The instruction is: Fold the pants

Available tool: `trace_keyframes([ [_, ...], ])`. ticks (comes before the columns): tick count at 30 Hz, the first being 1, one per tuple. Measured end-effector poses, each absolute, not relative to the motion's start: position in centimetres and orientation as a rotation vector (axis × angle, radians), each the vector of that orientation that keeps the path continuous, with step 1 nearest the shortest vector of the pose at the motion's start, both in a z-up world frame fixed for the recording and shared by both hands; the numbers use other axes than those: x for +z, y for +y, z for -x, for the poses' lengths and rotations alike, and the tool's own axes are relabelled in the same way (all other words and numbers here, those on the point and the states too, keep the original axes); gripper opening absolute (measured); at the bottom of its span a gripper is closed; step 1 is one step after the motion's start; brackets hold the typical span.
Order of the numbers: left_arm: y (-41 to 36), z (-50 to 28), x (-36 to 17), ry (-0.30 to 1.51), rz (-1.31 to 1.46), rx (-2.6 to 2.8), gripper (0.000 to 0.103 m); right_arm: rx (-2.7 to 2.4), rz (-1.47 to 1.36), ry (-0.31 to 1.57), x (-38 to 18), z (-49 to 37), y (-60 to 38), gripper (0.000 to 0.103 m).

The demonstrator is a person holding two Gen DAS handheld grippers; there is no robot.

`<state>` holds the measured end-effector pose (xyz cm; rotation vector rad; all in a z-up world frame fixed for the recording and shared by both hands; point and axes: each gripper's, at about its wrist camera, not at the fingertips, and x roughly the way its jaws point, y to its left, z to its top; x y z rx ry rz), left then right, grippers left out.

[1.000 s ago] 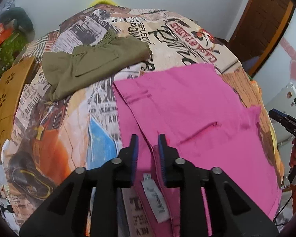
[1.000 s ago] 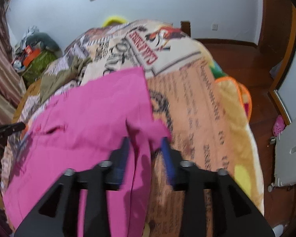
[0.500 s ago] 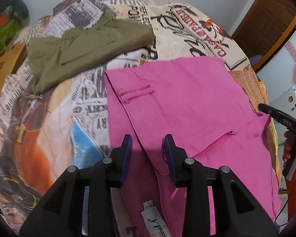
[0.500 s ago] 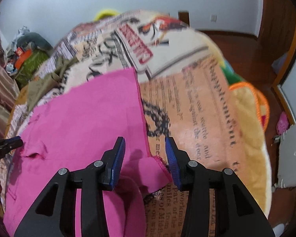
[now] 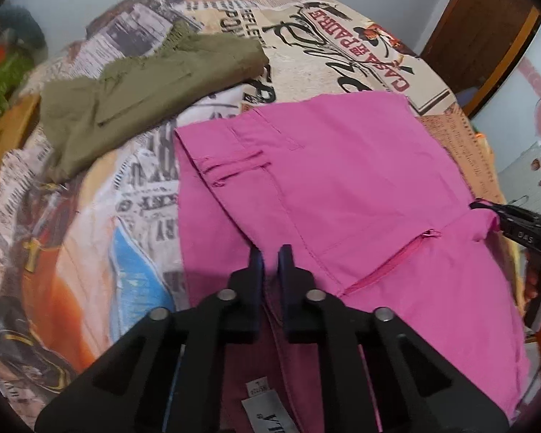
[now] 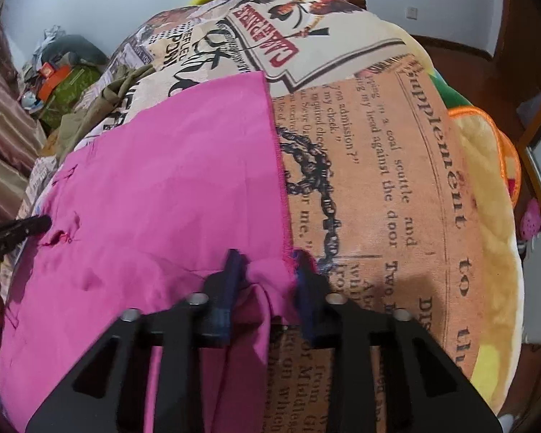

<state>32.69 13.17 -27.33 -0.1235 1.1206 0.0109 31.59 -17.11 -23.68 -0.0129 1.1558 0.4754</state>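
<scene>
Pink pants [image 5: 342, 187] lie partly folded on a bed with a newspaper-print cover [image 5: 133, 195]. My left gripper [image 5: 269, 258] is shut on a fold of the pink fabric at the near left side, by the white label [image 5: 270, 416]. My right gripper [image 6: 268, 265] is open, its fingers either side of a bunched corner of the pink pants [image 6: 162, 195] at their right hem. The right gripper also shows at the right edge of the left wrist view [image 5: 515, 222], and the left gripper at the left edge of the right wrist view [image 6: 14, 231].
Olive-green pants [image 5: 140, 93] lie folded at the far left of the bed. A wooden board [image 5: 0, 140] stands at the bed's left side. A brown door [image 5: 487, 25] is at the far right. An orange-edged cushion [image 6: 494, 151] lies by the bed's right side.
My left gripper opened, then shut on a fold of the pink fabric. My right gripper opened wider and moved down over the hem corner. The pants were spread flatter.
</scene>
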Motion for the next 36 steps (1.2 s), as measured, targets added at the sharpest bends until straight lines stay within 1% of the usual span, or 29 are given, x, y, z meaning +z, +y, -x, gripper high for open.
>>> trace_keyframes([
  [1, 12.9, -32.6, -27.2, 1.113, 0.088, 0.024, 0.005, 0.469, 0.036, 1.145, -23.6, -31.5, -16.8, 0.02],
  [2, 12.6, -32.6, -27.2, 1.104, 0.056, 0.037, 0.005, 0.47, 0.058, 1.133, -23.6, -31.3, -16.6, 0.014],
  [5, 12.1, -32.5, -27.1, 1.078, -0.066, 0.081, 0.005, 0.459, 0.114, 1.111, -23.6, -30.9, -16.3, 0.01],
  [9, 12.5, -32.7, -27.7, 1.091, -0.103, 0.101, 0.005, 0.444, 0.198, 1.092, -23.6, -30.4, -16.4, 0.008],
  [11, 12.5, -32.8, -27.9, 1.084, -0.119, 0.115, 0.005, 0.407, 0.243, 1.093, -23.7, -30.2, -17.1, 0.005],
  [13, 12.7, -32.9, -28.0, 1.092, -0.11, 0.118, 0.005, 0.368, 0.26, 1.108, -24.1, -30.1, -18.4, 0.005],
  [15, 12.8, -32.8, -27.8, 1.088, -0.104, 0.116, 0.008, 0.342, 0.22, 1.136, -23.8, -30.2, -20.1, 0.005],
  [19, 13.1, -32.4, -26.5, 1.075, -0.087, 0.134, 0.011, 0.372, 0.108, 1.084, -20.9, -29.7, -21.7, 0.005],
  [22, 13.6, -31.8, -24.8, 1.051, -0.02, 0.12, 0.011, 0.426, 0.047, 1.032, -18.6, -29.6, -20.8, 0.006],
  [25, 12.9, -31.0, -23.1, 1.025, 0.001, 0.059, 0.012, 0.504, 0.023, 1.014, -17.9, -29.4, -18.2, 0.006],
  [27, 11.7, -30.6, -22.5, 1.016, -0.013, 0.016, 0.019, 0.57, 0.02, 1.02, -18.0, -29.1, -15.8, 0.008],
  [28, 11.1, -30.6, -22.5, 1.018, -0.02, -0.003, 0.027, 0.596, 0.028, 1.027, -18.3, -29.0, -14.7, 0.012],
  [29, 10.4, -30.7, -22.8, 1.026, -0.025, -0.023, 0.033, 0.607, 0.039, 1.031, -18.7, -28.8, -13.8, 0.015],
  [31, 9.5, -31.2, -23.9, 1.06, -0.043, -0.039, 0.033, 0.626, 0.075, 1.058, -20.2, -29.0, -11.8, 0.018],
  [34, 9.4, -32.4, -26.7, 1.151, -0.052, -0.018, 0.033, 0.612, 0.103, 1.113, -22.2, -29.6, -10.9, 0.018],
  [36, 10.1, -32.5, -27.4, 1.144, -0.042, -0.02, 0.038, 0.607, 0.085, 1.118, -22.7, -29.9, -11.7, 0.018],
])
